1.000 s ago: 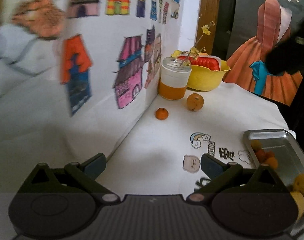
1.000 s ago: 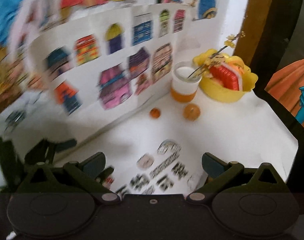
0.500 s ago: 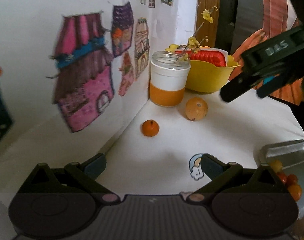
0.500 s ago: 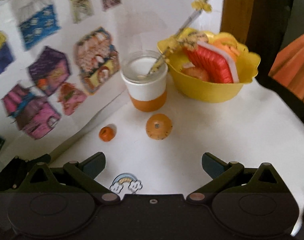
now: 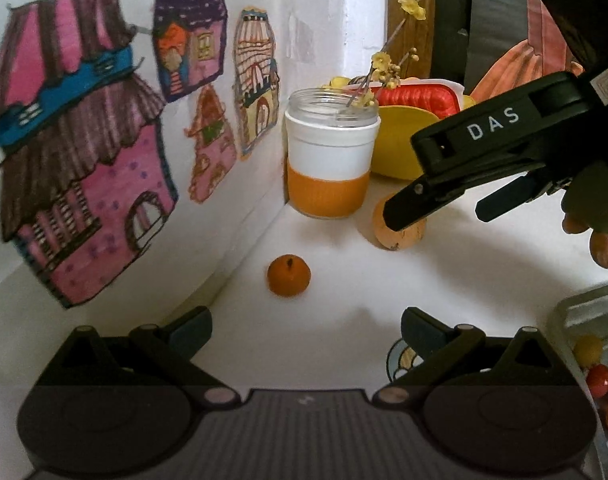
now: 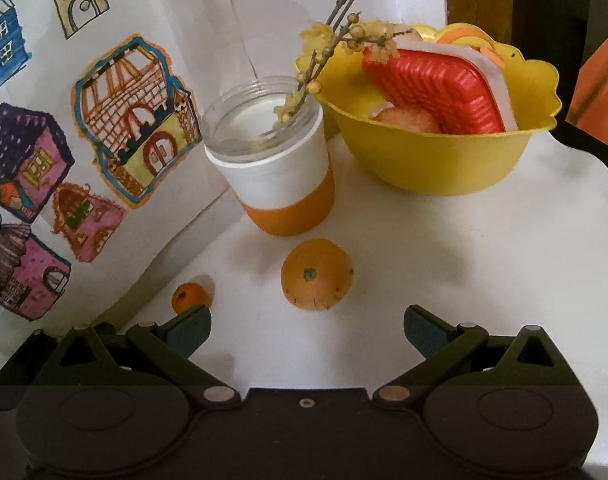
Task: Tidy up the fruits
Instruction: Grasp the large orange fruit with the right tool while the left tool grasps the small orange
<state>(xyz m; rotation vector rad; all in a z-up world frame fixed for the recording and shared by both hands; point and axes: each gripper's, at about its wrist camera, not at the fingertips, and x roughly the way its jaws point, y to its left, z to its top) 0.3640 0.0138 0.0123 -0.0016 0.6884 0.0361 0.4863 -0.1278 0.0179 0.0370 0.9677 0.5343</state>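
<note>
Right tongs spread wide, empty, poised just short of the large orange at frame centre. Left tongs likewise agape, empty, facing the small tangerine mid-frame. Best centred before closing, clear of the jar behind.

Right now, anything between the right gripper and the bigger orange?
Nothing visible. The right gripper is open, with bare white table between its fingers and the bigger orange. The jar stands behind the orange, not in the path.
</note>
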